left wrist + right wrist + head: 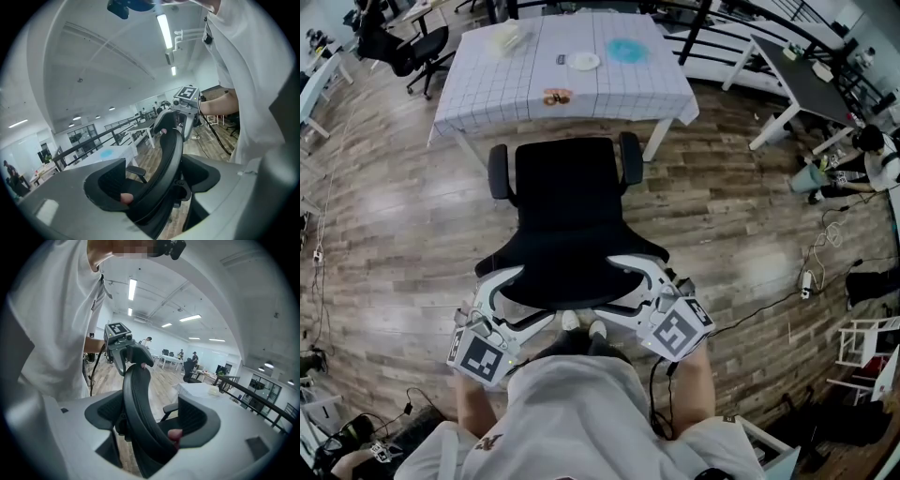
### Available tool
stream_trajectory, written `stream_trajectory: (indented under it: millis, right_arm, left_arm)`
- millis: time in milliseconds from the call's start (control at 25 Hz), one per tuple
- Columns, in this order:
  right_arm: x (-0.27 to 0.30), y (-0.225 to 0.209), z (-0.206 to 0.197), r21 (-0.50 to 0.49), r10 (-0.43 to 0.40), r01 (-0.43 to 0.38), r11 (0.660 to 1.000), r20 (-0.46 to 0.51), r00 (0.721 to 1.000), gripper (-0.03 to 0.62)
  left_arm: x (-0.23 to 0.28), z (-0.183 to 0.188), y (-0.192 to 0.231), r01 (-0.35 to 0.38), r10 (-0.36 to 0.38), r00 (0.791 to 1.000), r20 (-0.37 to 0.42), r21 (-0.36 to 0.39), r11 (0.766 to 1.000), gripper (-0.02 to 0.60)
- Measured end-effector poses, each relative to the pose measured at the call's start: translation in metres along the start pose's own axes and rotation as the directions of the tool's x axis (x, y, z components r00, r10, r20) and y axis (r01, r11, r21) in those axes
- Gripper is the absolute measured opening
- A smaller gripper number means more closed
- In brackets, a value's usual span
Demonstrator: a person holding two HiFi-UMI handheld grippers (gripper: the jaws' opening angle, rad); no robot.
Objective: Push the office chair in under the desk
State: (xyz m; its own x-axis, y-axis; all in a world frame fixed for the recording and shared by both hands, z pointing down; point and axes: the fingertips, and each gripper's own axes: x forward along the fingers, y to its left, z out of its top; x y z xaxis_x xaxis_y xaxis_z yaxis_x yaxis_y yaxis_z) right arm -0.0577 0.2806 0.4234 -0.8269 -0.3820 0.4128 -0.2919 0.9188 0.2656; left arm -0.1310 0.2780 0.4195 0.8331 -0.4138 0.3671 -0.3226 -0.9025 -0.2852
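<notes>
plainly, the black mesh-backed office chair [570, 202] sits in the middle of the head view, on the wooden plank floor [750, 216]. its seat and two padded armrests point toward the top of the frame. that is where the bench [628, 89] stands, draped in a white grid-lined cloth.

the chair's curved backrest [572, 272] is the part nearest the person, at lower centre. the left hand-held gripper [530, 298] meets it from the lower left and the right hand-held gripper [614, 289] from the lower right. they sit at much the same height in the frame, so neither hand is the nearer.

in the left gripper view, the left hand-held gripper [154, 180] has its jaws wide apart. the backrest's rim runs up between them, with a gap on the left side, so it straddles the rim and does not look clamped. the right gripper view shows the same for the right hand-held gripper [150, 420]: jaws spread, rim between them, an armrest visible through the gap.

the push line, as i judge it, runs from the backrest through the seat toward the top of the frame. the armrests fall between the bench's two near legs, so the chair looks roughly centred on the opening. the seat is still out on the floor, its front just short of the cloth's hanging edge, so the push is not finished.
</notes>
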Motion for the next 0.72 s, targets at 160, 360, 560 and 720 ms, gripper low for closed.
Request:
stream_trajectory:
  millis: [160,360,560,720]
  right_arm:
    - [0.001,-0.007,0.0,-0.001,0.003,-0.003,1.0,0.004,1.0,0.373]
    - [0.003,-0.016,-0.005,0.002,0.001,-0.001,1.0,0.0,1.0,0.373]
    - [0.004,-0.025,-0.008,-0.004,0.0,0.0,1.0,0.002,1.0,0.373]
    - [0.001,-0.036,-0.01,-0.016,0.008,-0.008,1.0,0.011,1.0,0.373]
  left_arm:
    - [0.003,0.001,0.007,-0.006,0.006,1.0,0.008,-0.003,1.0,0.373]
    - [0.012,-0.001,0.014,-0.004,0.004,1.0,0.001,-0.006,1.0,0.378]
    - [0.019,-0.002,0.02,-0.008,0.008,1.0,-0.012,-0.015,1.0,0.382]
    - [0.027,0.001,0.026,-0.018,0.017,1.0,-0.024,-0.022,1.0,0.381]
